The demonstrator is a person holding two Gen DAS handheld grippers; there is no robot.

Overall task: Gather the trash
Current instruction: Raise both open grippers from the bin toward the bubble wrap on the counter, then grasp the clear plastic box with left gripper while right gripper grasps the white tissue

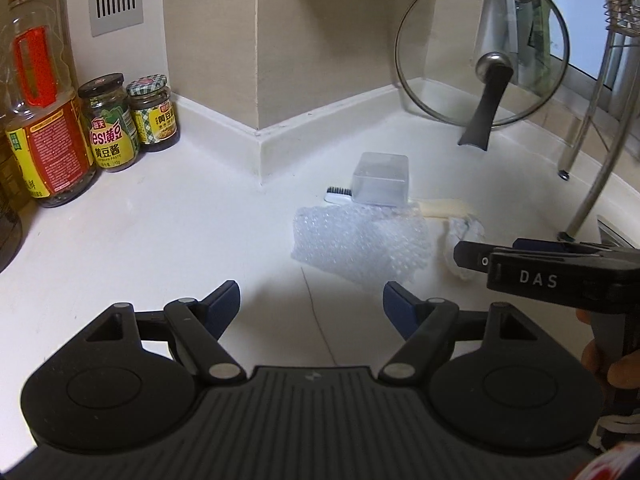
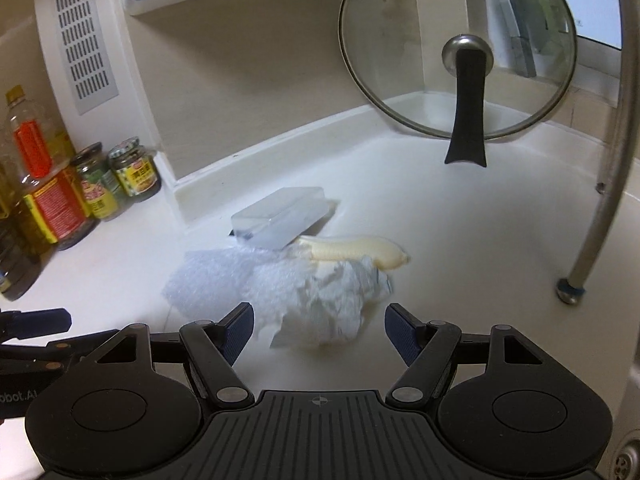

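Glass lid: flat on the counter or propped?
Propped. The glass lid stands on edge against the wall, its black handle facing out.

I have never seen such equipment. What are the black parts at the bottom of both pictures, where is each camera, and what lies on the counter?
A person holds two hand tools, each with a claw and a camera looking along it. One picture shows the left claw, the other the right claw. Both are open and hold nothing. On the white counter lie bubble wrap, a crumpled tissue, a clear plastic box and a banana peel. A glass lid leans behind.
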